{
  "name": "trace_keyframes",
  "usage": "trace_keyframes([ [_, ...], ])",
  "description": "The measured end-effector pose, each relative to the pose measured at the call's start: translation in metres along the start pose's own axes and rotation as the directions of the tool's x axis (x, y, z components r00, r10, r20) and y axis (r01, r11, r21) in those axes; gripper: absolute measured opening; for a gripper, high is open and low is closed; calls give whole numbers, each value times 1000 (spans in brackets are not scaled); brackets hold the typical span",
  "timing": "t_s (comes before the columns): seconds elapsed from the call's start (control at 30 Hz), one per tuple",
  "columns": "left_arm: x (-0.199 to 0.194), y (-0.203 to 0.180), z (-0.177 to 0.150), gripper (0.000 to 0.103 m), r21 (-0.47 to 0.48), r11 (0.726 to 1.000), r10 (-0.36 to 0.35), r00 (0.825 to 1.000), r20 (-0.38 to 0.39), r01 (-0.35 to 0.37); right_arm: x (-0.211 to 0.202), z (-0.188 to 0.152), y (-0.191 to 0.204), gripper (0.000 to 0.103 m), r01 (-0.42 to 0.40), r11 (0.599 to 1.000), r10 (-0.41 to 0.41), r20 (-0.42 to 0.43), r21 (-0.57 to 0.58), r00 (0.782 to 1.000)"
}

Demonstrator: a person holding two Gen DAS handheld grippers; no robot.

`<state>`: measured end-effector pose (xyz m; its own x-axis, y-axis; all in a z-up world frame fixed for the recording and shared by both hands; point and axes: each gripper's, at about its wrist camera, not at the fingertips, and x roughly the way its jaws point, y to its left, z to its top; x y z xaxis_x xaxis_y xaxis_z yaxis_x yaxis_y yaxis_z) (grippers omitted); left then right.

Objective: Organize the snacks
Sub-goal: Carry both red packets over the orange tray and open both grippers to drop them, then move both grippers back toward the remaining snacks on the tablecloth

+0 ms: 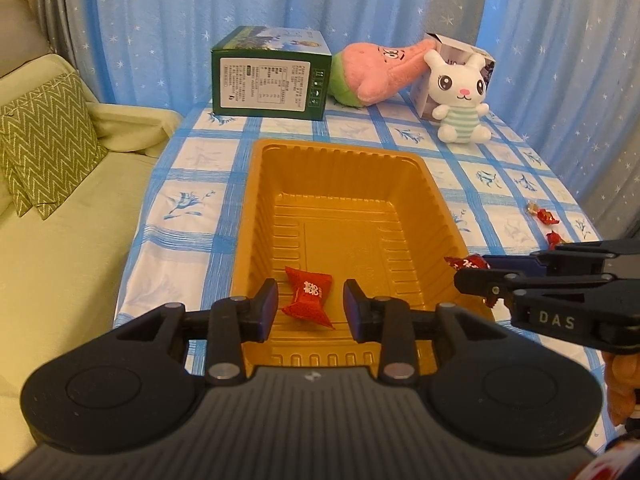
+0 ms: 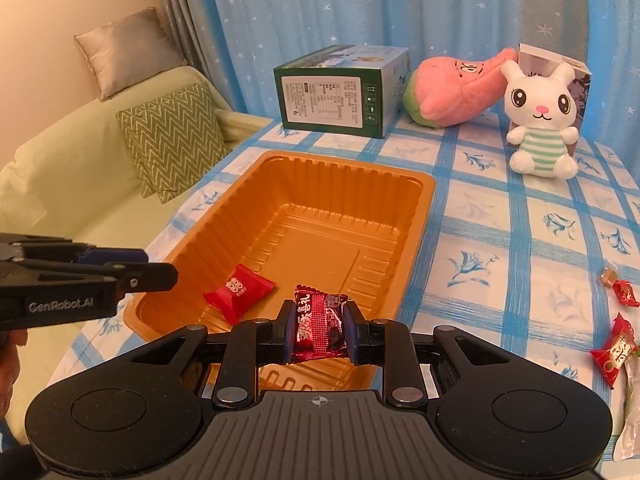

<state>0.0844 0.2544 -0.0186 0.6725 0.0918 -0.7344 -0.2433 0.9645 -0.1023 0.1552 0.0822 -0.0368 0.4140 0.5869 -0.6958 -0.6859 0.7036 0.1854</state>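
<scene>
"DAS" on the right tool (image 1: 472,276); "GenRobot.AI" on the left tool (image 2: 160,276).

The left gripper (image 1: 311,306) hovered over the near end of the gold tray (image 1: 256,216), its jaws apart on either side of a red candy (image 1: 310,296) that lay on the tray floor, clear of both pads. From the worktop's right edge the right gripper (image 1: 476,276) reached in over the tray's near right rim, its jaws closed on a dark red packet (image 1: 466,262). Two small red sweets (image 1: 546,216) lay near the right edge of the checked worktop (image 1: 200,196). A green box (image 1: 270,76), a pink plush (image 1: 376,74) and a white rabbit toy (image 1: 462,96) stood along the far edge.
</scene>
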Motion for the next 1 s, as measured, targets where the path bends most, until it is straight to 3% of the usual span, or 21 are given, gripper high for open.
trace_keyframes([
  [0.1, -7, 1, -2, 32, -8, 1000, 1, 1000, 6, -1, 1, 3, 0, 26, -50, 999, 50, 5, 19, 999],
  [0.13, -9, 2, -3, 32, -9, 1000, 2, 1000, 8, -2, 1, 4, 0, 35, -57, 998, 57, -3, 32, 998],
  [0.17, -11, 2, -4, 32, -11, 1000, 4, 1000, 9, -4, 0, 4, -1, 50, -52, 998, 52, -2, 40, 999],
  [0.23, -17, 0, -5, 32, -11, 1000, 5, 1000, 15, -5, -7, 3, -2, 57, -40, 998, 39, 21, 45, 999],
  [0.6, -55, -31, -19, 48, -32, 999, -40, 998, 54, 41, -85, -35, -24, 57, 64, 984, -75, 57, 169, 996],
  [0.73, -67, -51, -26, 56, -33, 997, -64, 996, 62, 66, -118, -50, -33, 57, 120, 963, -141, 76, 241, 987],
  [1.0, -82, -105, -39, 62, 16, 991, -135, 989, 59, 135, -174, -75, -52, 57, 216, 930, -255, 98, 298, 962],
])
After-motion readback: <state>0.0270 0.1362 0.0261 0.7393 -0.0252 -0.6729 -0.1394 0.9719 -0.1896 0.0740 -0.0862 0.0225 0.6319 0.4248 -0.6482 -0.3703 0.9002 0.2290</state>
